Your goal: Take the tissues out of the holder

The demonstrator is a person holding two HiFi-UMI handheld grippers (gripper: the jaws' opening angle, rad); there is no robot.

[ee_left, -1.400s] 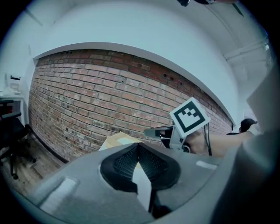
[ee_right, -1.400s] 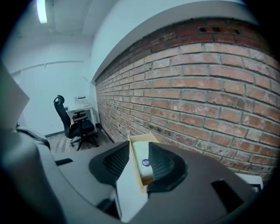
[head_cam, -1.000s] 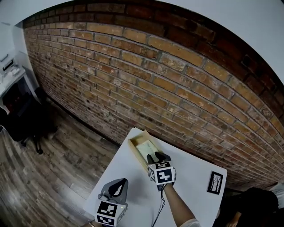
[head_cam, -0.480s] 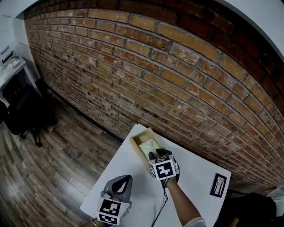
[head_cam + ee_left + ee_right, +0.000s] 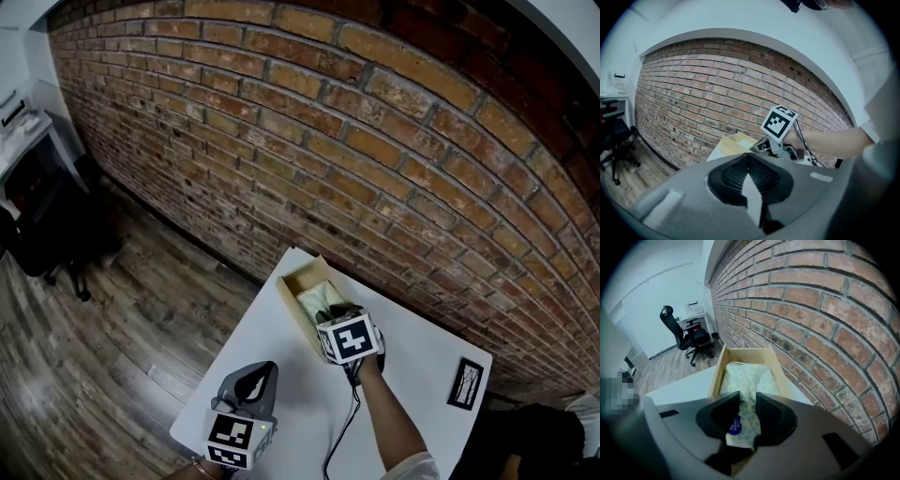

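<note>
Brick wall (image 5: 811,310) backs oblong wooden holder (image 5: 718,371), patterned tissues (image 5: 750,380).

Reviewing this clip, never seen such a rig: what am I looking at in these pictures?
No robot: a person holds a two-jaw gripper in each hand. The head view is from a camera on the person's head, looking down; the other two are from cameras riding on each gripper. On the white table are a wooden holder with a patterned tissue pack inside and a black card. The right gripper is at the holder; its jaws have just been closing, the pack between them, apparently not yet pinched. The left gripper hangs over the table, jaws together, empty.
</note>
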